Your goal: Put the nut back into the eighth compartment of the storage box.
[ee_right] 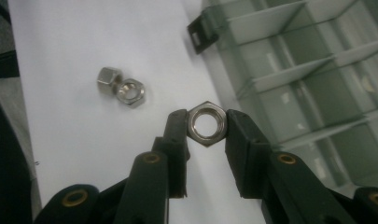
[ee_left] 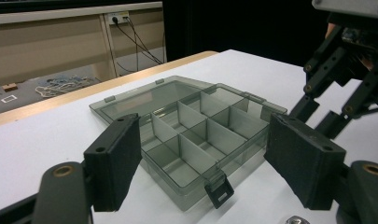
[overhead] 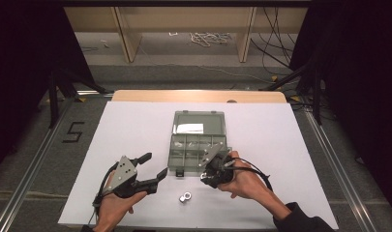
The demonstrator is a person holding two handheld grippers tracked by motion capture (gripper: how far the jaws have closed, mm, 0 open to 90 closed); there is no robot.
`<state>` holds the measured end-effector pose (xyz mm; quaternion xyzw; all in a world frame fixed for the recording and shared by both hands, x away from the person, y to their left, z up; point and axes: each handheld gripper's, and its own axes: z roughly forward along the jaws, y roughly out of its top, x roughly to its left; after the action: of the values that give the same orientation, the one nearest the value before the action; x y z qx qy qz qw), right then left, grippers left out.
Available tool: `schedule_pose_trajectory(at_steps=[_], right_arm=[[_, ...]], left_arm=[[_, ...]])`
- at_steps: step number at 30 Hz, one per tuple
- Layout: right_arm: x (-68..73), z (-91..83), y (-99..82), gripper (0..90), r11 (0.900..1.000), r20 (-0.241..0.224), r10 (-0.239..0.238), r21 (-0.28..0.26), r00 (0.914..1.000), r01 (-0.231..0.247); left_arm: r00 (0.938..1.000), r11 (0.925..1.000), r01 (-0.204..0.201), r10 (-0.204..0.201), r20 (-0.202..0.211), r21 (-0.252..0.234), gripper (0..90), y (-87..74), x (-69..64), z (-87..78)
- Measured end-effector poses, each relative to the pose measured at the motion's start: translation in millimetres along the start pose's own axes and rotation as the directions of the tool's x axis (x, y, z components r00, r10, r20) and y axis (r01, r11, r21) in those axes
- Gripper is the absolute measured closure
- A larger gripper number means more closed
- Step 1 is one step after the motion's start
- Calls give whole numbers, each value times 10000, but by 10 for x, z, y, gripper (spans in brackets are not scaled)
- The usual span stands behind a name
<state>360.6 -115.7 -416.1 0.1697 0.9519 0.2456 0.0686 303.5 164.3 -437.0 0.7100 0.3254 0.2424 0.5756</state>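
One steel nut [ee_right: 206, 123] sits pinched flat-to-flat between the pads of the right claw [ee_right: 206, 125], its bore facing the camera, a grip that likely keeps it from twisting while carried. That claw hangs at the near right corner of the open compartment box [overhead: 197, 145], probably so the nut can be dropped into a cell. Two more nuts [ee_right: 121, 87] lie touching each other on the white counter [overhead: 135, 125], just in front of the box. The left claw [overhead: 152, 165] rests wide and empty near the box's latch [ee_left: 219, 192], perhaps ready to steady it. A white label [overhead: 190, 128] lies in the lid; its writing cannot be read.
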Motion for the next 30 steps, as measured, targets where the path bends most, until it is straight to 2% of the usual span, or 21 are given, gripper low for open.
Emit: schedule_pose_trajectory(at_steps=[8, 14, 20, 30], right_arm=[[-225, -137, -46, 703, 9985, 370, 451, -313, 9983, -440], [-386, -201, -100, 703, 9959, 789, 833, -410, 9934, -802], [-503, -169, -137, 703, 9939, 1050, 1088, -297, 9885, -1062], [-608, -81, -151, 703, 9936, 1411, 1118, -30, 9837, -1125]], left_arm=[[10000, 10000, -6, 6, -41, -27, 261, 9, 7, -13], [10000, 9999, -46, 45, -46, -102, 261, 13, 8, -14], [9999, 9998, 57, -58, -96, -187, 258, 11, 9, -12], [10000, 9998, 43, -45, -89, -217, 256, 12, 8, -12]])
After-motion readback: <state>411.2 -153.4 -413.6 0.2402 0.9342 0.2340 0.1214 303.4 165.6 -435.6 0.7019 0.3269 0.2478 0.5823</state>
